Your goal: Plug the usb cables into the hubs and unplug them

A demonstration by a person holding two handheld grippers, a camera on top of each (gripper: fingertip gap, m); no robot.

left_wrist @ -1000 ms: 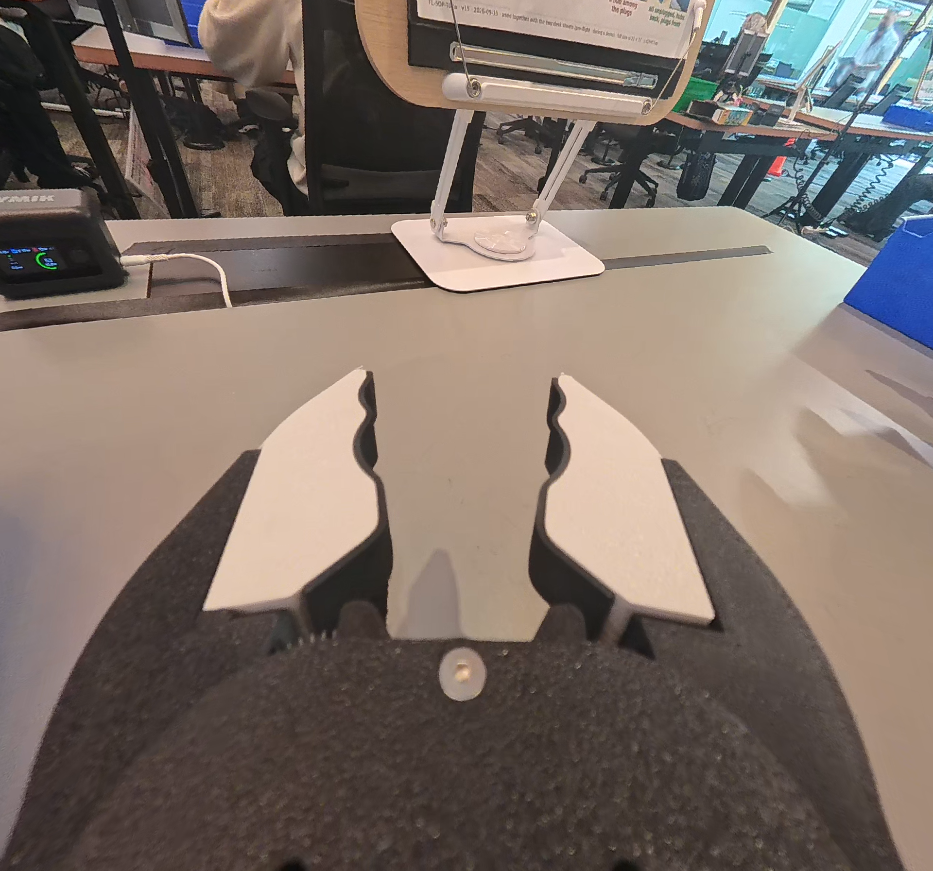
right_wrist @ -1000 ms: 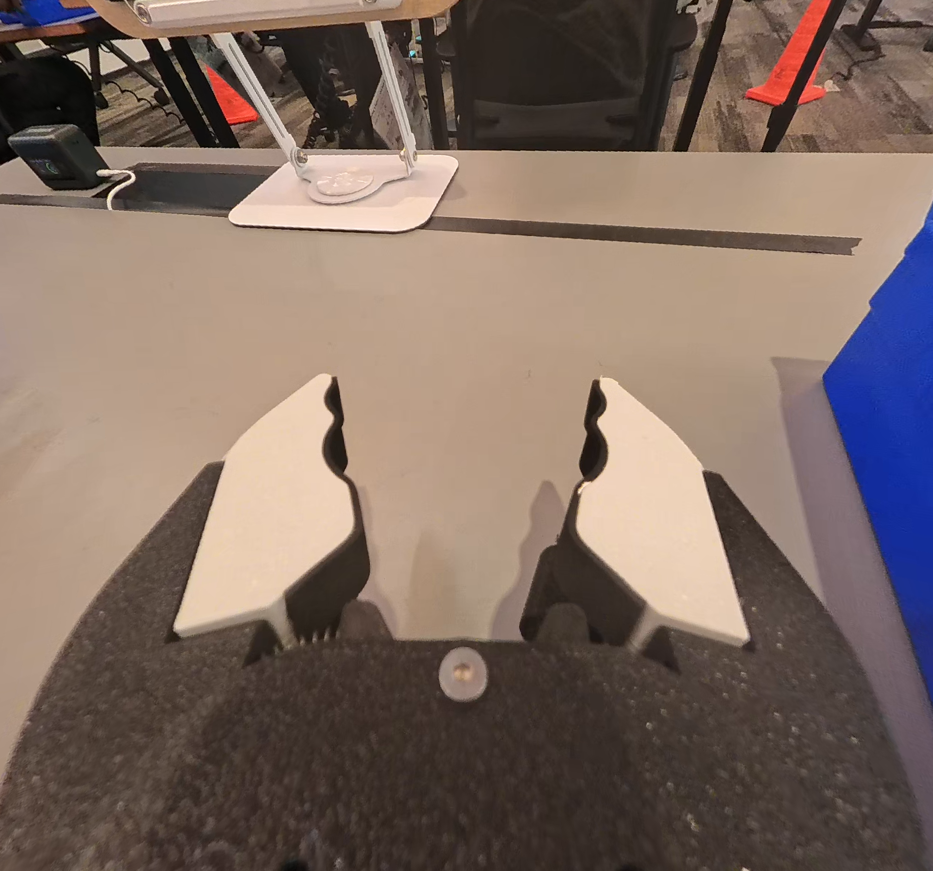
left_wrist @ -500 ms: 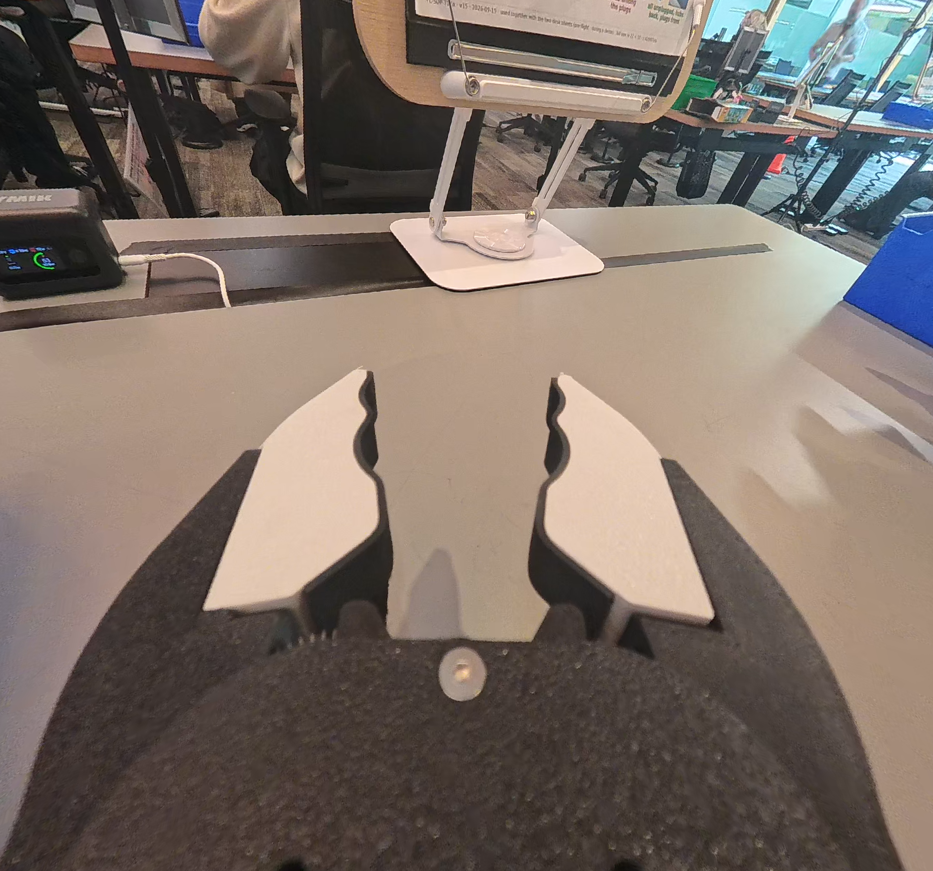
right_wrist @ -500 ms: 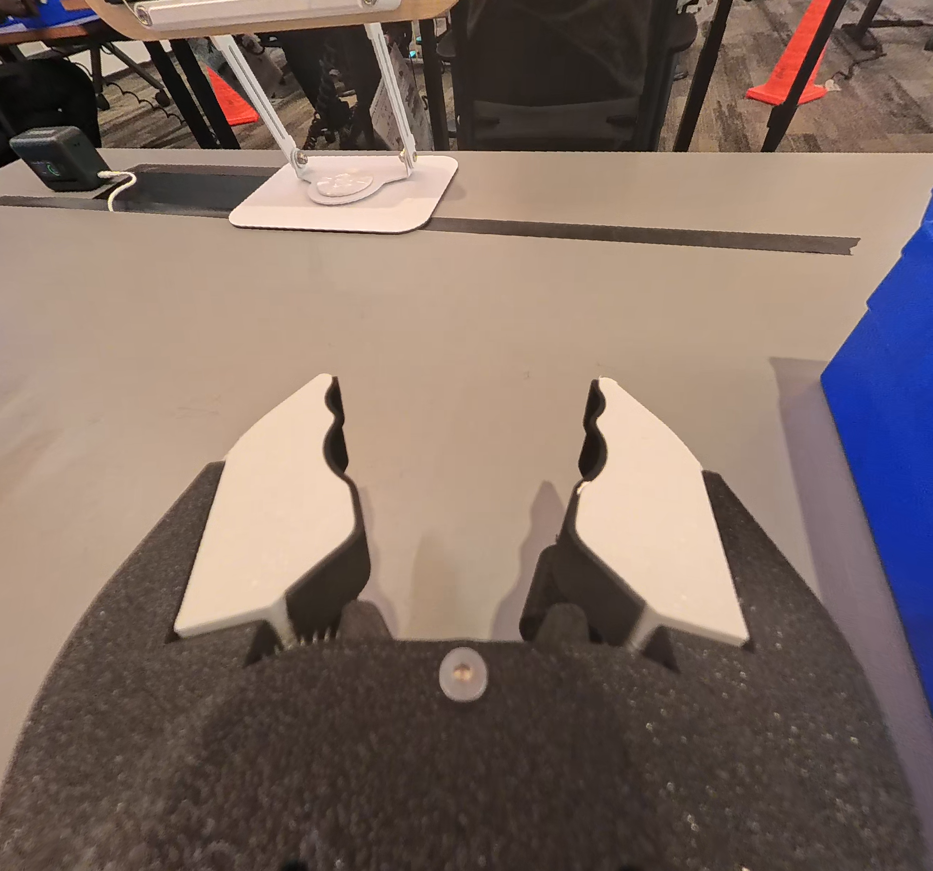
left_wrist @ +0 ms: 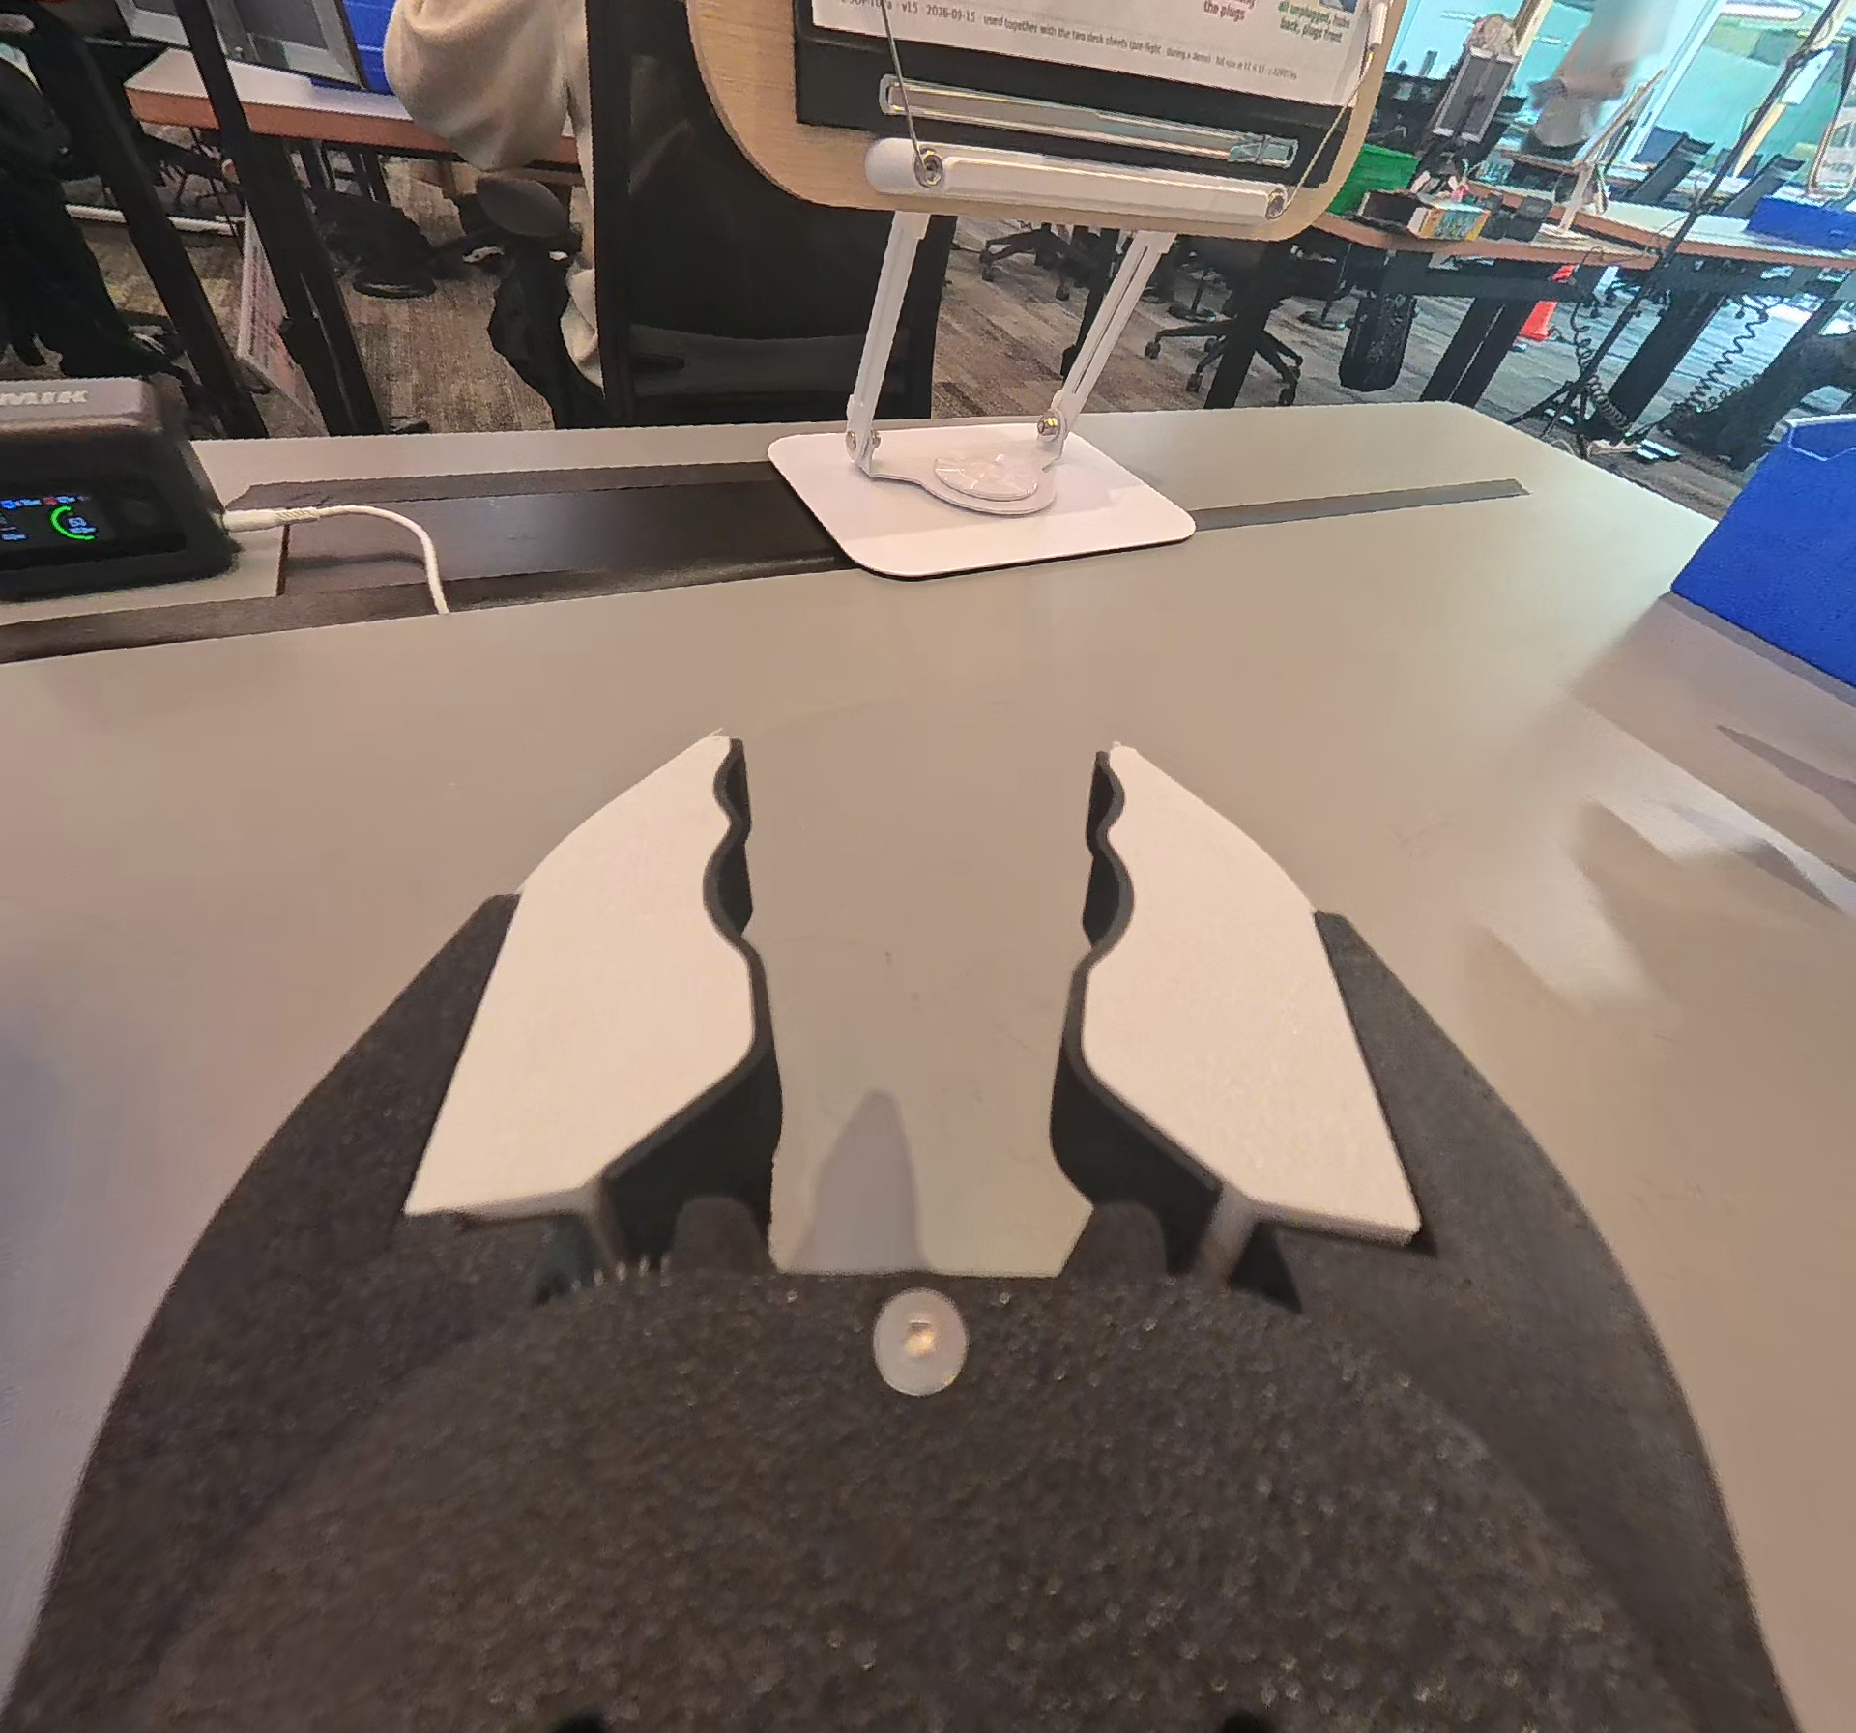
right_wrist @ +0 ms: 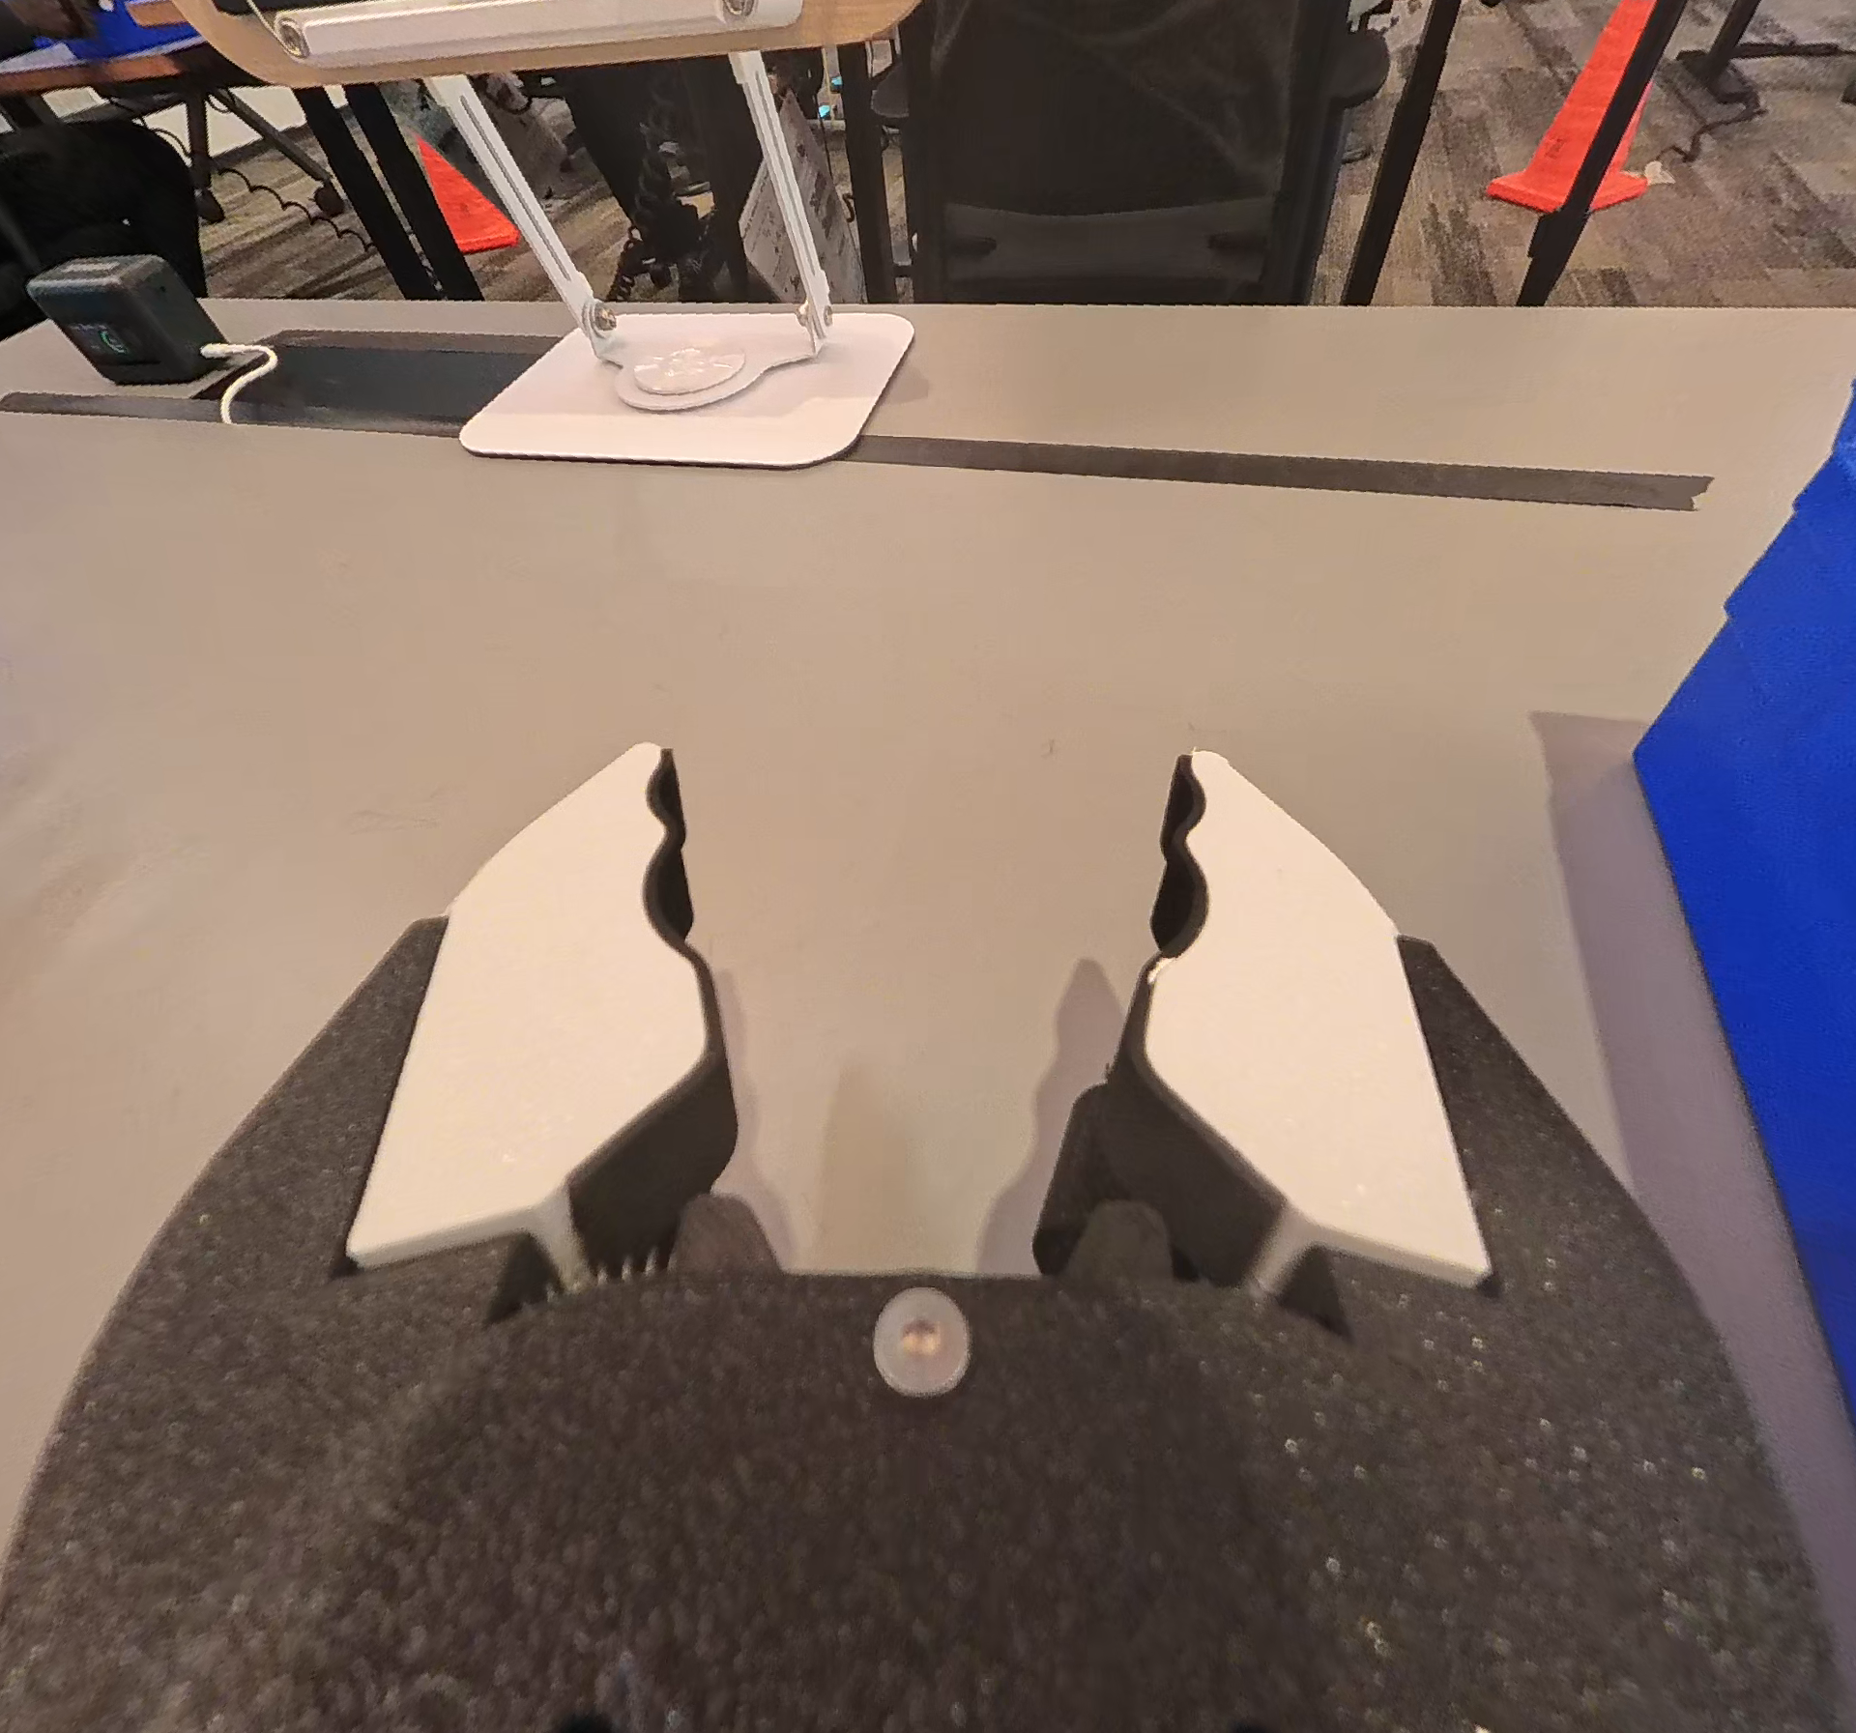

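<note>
No movement noted since earlier frames. Left tool [left_wrist: 919, 761], right tool [right_wrist: 924, 766]: both released, empty, above bare table [right_wrist: 904, 600]. No cables or hubs seen; step judged pre-start, locating them required next.

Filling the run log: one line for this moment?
left claw open, empty | right claw open, empty | both over bare table | no cables or hubs visible

Left claw [left_wrist: 919, 761]: white fingers [left_wrist: 603, 1002] spread apart, nothing between them, pointing forward and level. Right claw [right_wrist: 929, 766]: fingers [right_wrist: 1296, 1012] spread wider, likewise holding nothing.
</note>
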